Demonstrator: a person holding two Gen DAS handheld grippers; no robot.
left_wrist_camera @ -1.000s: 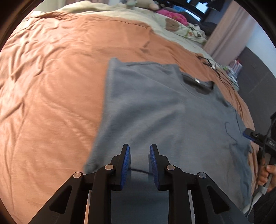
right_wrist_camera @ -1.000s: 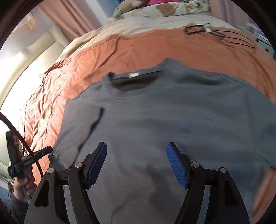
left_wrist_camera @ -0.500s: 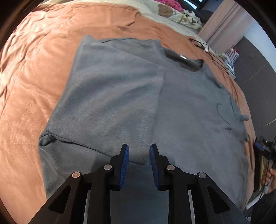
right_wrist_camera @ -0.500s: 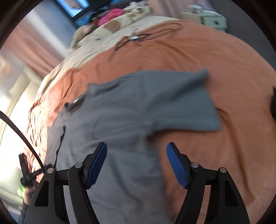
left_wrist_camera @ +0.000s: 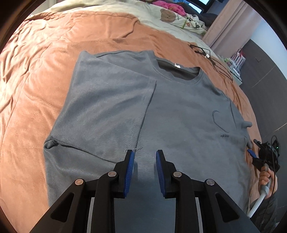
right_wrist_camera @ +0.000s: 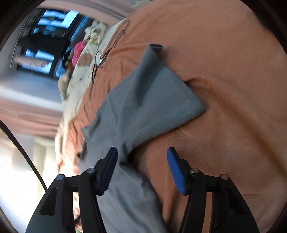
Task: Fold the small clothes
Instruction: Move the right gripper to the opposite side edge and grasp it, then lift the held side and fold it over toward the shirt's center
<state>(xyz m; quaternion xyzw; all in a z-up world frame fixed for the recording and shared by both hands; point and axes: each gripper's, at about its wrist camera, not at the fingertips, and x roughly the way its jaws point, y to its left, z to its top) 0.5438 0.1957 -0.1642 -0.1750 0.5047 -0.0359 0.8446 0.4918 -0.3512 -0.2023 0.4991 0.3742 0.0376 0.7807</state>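
A grey T-shirt [left_wrist_camera: 179, 114] lies flat on an orange bedspread [left_wrist_camera: 35, 71], collar away from me. Its left side and sleeve [left_wrist_camera: 107, 107] are folded inward over the body. My left gripper [left_wrist_camera: 143, 157] hovers just above the shirt near the folded panel's lower corner, jaws slightly apart and empty. My right gripper [right_wrist_camera: 141, 157] is open and empty, tilted, over the shirt's right edge below the spread right sleeve [right_wrist_camera: 152, 95]. It also shows in the left wrist view [left_wrist_camera: 258, 156], beside the shirt's right edge.
Black cables [left_wrist_camera: 211, 59] lie on the bedspread beyond the collar. A cream blanket with a teddy print [left_wrist_camera: 168, 14] and pink fabric [left_wrist_camera: 168, 7] lie at the bed's head. A shelf unit [left_wrist_camera: 236, 62] stands beside the bed. The bedspread continues left and right.
The left gripper has drawn back from the shirt, showing its left side folded over. The right gripper has swung right and rolled over the right sleeve, still open.
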